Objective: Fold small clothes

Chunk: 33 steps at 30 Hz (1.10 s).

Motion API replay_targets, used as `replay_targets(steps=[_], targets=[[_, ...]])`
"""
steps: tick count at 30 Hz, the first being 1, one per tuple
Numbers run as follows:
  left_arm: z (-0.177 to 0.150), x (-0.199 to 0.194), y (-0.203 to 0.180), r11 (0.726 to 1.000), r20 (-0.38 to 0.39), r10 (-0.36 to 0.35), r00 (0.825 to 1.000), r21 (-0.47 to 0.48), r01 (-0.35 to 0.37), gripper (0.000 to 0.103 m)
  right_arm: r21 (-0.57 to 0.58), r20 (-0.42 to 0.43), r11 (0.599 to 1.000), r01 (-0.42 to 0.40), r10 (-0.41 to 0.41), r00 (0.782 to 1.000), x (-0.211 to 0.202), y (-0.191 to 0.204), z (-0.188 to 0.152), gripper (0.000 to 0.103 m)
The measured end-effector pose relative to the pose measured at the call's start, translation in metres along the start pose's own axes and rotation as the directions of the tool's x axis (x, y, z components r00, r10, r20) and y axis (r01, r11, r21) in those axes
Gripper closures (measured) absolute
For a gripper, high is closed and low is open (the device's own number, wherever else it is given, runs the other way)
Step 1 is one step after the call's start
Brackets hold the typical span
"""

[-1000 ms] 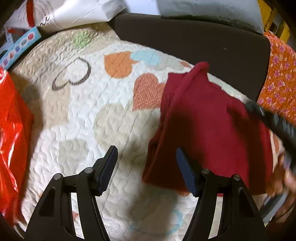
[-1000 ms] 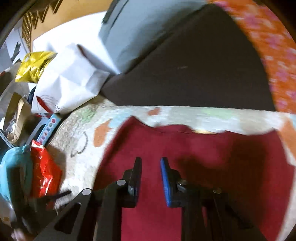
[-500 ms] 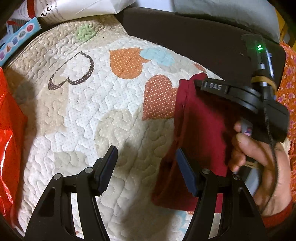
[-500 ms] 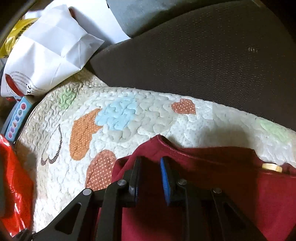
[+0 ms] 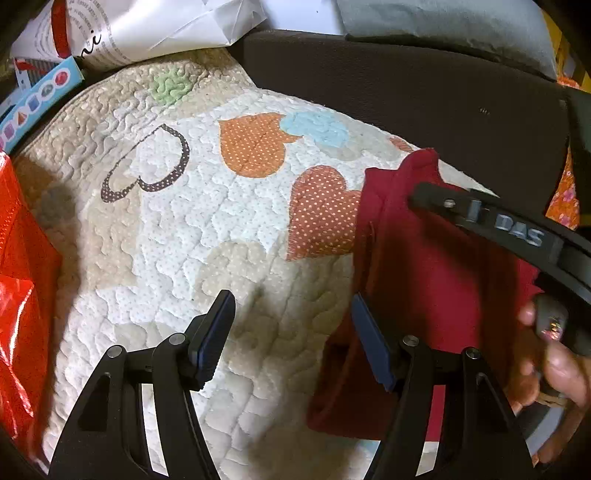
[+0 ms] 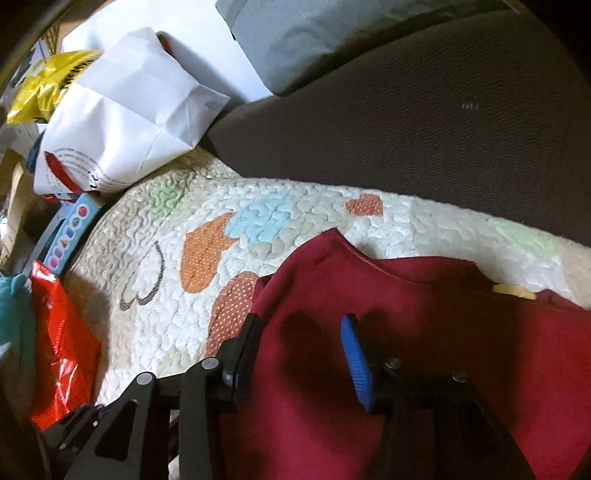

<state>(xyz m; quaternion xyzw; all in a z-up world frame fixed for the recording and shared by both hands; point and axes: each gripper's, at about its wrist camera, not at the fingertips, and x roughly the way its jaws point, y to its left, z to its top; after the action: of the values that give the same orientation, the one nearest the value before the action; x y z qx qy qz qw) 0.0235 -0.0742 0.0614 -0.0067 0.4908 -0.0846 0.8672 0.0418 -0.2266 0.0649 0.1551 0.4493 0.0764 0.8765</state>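
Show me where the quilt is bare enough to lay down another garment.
Bare quilt lies between the red plastic bag and the dark red garment. Crowded edges: white paper bag and blue box at the far left.

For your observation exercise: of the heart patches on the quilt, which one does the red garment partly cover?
The reddish-brown dotted heart: the red garment's edge overlaps it. The orange heart lies uncovered.

A dark red garment is being seen lying folded on the heart-patterned quilt, toward the quilt's right side, its left edge doubled over and its far corner peaking near the quilt's back edge.
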Motion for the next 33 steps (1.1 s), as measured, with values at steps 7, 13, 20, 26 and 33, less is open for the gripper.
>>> replay_targets(steps=[7, 13, 20, 26, 33], targets=[[0.002, 0.001, 0.001, 1.0, -0.004, 0.009, 1.0, 0.01, -0.009, 0.037, 0.023, 0.0, 1.0, -0.013, 0.013, 1.0, 0.003, -0.001, 0.011, 0.059], [0.001, 0.004, 0.0, 1.0, -0.007, 0.02, 1.0, 0.021, -0.02, 0.037, 0.011, -0.011, 1.0, 0.006, -0.006, 1.0, 0.005, 0.005, 0.015, 0.056], [0.002, 0.005, 0.001, 1.0, -0.021, 0.024, 1.0, 0.02, -0.023, 0.037, -0.006, 0.043, 1.0, 0.028, -0.028, 0.999, 0.02, 0.013, 0.028, 0.057], [0.004, 0.012, 0.006, 1.0, -0.037, 0.03, 0.999, -0.003, -0.03, 0.037, -0.051, -0.027, 0.998, 0.027, -0.029, 0.999, 0.044, 0.017, 0.035, 0.056], [0.005, 0.01, 0.006, 1.0, -0.031, 0.011, 0.999, -0.006, -0.011, 0.037, -0.04, 0.026, 0.999, -0.012, 0.014, 1.0, -0.002, 0.01, 0.021, 0.056]])
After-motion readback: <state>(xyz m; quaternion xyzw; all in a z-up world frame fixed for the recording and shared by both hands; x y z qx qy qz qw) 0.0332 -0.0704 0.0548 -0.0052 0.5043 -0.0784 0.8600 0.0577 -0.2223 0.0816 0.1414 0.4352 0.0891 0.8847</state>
